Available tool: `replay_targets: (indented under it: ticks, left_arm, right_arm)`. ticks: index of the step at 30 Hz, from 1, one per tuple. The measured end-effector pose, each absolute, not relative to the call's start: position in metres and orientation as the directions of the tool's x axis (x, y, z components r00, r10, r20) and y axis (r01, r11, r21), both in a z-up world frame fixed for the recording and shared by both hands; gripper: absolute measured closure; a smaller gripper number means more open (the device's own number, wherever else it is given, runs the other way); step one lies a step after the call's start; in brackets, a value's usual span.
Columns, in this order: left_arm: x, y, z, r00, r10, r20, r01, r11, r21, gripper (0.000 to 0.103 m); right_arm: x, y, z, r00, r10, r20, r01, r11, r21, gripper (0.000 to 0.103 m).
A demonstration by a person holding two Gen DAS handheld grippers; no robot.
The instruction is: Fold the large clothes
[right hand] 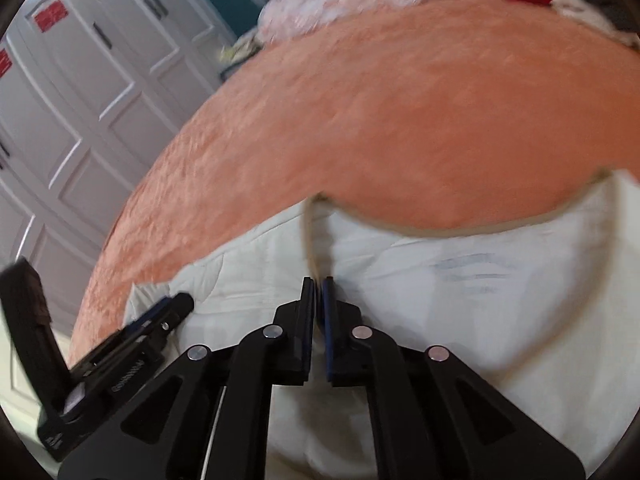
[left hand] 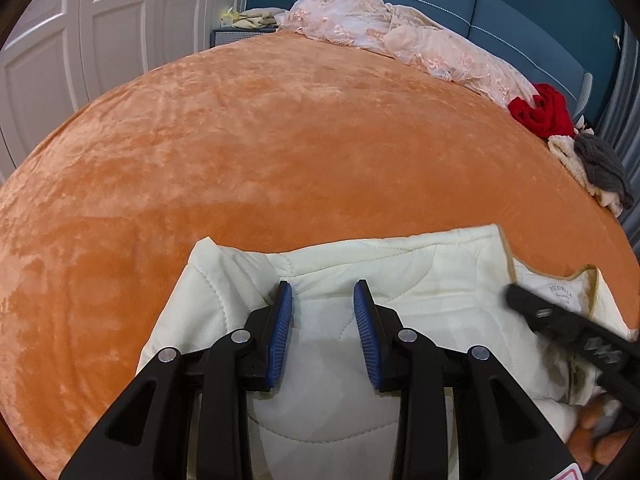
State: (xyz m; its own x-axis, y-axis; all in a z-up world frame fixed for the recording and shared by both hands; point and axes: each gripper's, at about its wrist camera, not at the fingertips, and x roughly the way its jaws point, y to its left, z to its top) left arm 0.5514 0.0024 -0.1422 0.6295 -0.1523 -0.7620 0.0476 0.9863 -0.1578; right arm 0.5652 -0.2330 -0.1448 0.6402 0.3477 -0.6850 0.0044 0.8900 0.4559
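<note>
A cream quilted jacket with tan trim lies on the orange bed cover, partly folded, its inner label showing at the right. My left gripper is open just above the jacket's left part, nothing between its blue pads. My right gripper is shut on the jacket's tan-trimmed edge; the right wrist view is blurred. The right gripper shows in the left wrist view and the left gripper in the right wrist view.
A pink lace garment lies along the bed's far edge by the blue headboard. A red garment and a grey and cream pile sit at the far right. White wardrobe doors stand left.
</note>
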Motion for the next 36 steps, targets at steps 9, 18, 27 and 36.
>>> replay_targets:
  ticks: [9,18,27,36]
  left_arm:
    - [0.530,-0.049,-0.081,0.612,-0.314,-0.726,0.221,0.949,-0.224,0.054]
    - [0.536,-0.223,-0.079,0.386,-0.516,-0.765,0.513,0.809,-0.287,0.024]
    - [0.556,-0.265,-0.126,0.317,-0.431,-0.845,0.437,0.857,-0.274,0.094]
    - [0.545,-0.272,-0.135,0.469,-0.337,-0.816,0.448,0.887,-0.109,0.095]
  right_arm:
    - [0.476,-0.395,-0.103,0.779,0.137,-0.612,0.248,0.829,0.501,0.079]
    - [0.446,-0.476,-0.141,0.731,0.165,-0.662,0.341,0.752,0.564,0.080]
    - [0.456,-0.460,-0.160,0.717,0.183,-0.672,0.296,0.794,0.532,0.082]
    - [0.466,-0.450,-0.169,0.688,0.073,-0.722,0.334,0.851,0.404,0.091]
